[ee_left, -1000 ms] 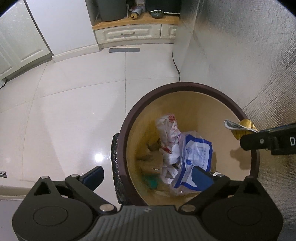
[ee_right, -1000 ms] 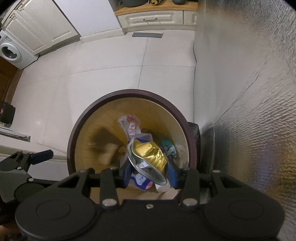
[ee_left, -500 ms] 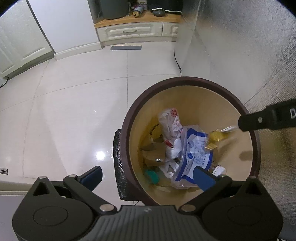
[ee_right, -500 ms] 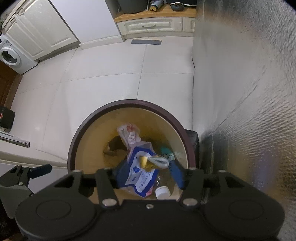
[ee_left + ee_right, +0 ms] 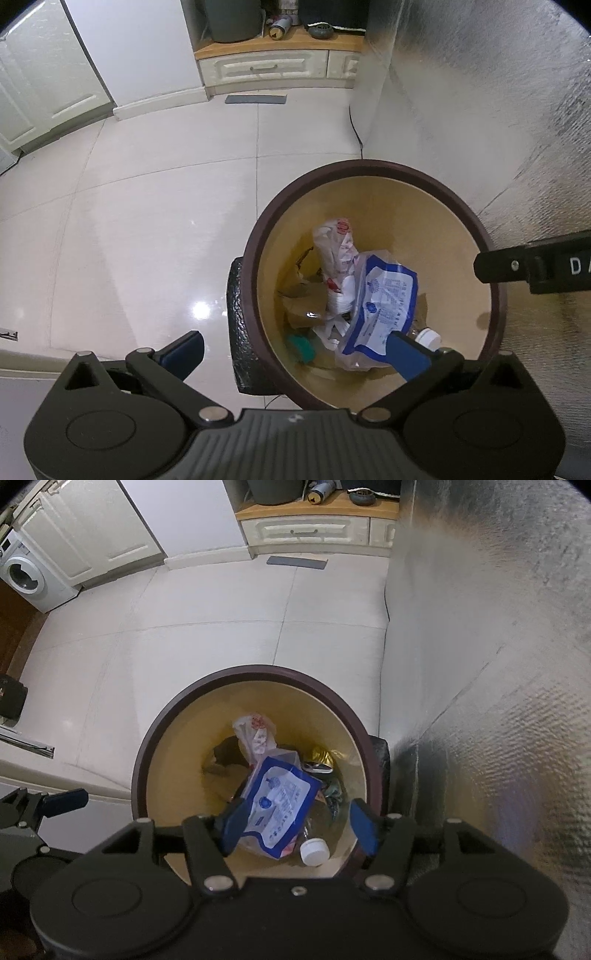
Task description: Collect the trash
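Fingers (image 5: 364, 825) of the right gripper (image 5: 297, 825) have just been opening and now stand apart above the bin (image 5: 155, 746), nothing between them. Down inside, the gold wrapper (image 5: 322, 755) lies against the far wall, beside a blue-and-white pouch (image 5: 280, 799) and a white bottle cap (image 5: 314, 852). Over the bin's near rim the left gripper (image 5: 293, 349) is spread wide and empty.
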Demonstrator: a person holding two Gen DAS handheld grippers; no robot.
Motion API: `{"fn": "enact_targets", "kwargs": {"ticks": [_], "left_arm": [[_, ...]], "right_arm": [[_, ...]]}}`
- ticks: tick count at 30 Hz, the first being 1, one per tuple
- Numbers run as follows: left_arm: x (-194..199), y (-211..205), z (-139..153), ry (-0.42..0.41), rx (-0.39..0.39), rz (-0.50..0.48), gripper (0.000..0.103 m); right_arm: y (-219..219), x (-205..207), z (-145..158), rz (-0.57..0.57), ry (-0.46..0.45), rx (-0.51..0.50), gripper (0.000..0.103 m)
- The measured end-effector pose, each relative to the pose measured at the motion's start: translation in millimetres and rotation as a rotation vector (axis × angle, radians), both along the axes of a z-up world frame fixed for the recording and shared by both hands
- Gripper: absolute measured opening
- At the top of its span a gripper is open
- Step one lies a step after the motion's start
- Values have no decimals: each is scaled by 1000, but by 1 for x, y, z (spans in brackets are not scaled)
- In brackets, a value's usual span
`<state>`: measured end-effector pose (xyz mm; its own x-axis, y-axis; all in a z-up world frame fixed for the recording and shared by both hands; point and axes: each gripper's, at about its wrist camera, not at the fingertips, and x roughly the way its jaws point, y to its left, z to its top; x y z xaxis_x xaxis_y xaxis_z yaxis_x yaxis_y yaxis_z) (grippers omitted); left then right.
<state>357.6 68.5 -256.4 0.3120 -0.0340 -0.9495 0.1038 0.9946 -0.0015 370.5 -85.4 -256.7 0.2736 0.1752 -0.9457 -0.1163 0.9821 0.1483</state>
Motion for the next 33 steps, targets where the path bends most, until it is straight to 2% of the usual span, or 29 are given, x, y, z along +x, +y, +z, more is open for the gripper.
{"fn": "enact_targets", "kwargs": {"ticks": [6, 12, 18, 21, 28, 33], "left_arm": [[-11, 3, 14, -21, -17, 13, 103], [-25, 8, 32, -52, 6, 16, 103], [-45, 14, 53, -93, 0, 22, 103], [-58, 15, 64, -113, -15, 19, 103], [-93, 15, 96, -178, -61, 15, 103], [-122, 16, 125, -246, -92, 12, 103]], "right_arm": [[-3, -14, 13, -12, -44, -7, 64], [-5, -32, 22, -21, -78, -19, 72], [-9, -59, 33, -33, -104, -9, 83], [-12, -73, 41, -39, -119, -9, 93], [-18, -108, 76, -31, -204, -12, 94], [-18, -143, 115, -3, -307, 6, 95]]}}
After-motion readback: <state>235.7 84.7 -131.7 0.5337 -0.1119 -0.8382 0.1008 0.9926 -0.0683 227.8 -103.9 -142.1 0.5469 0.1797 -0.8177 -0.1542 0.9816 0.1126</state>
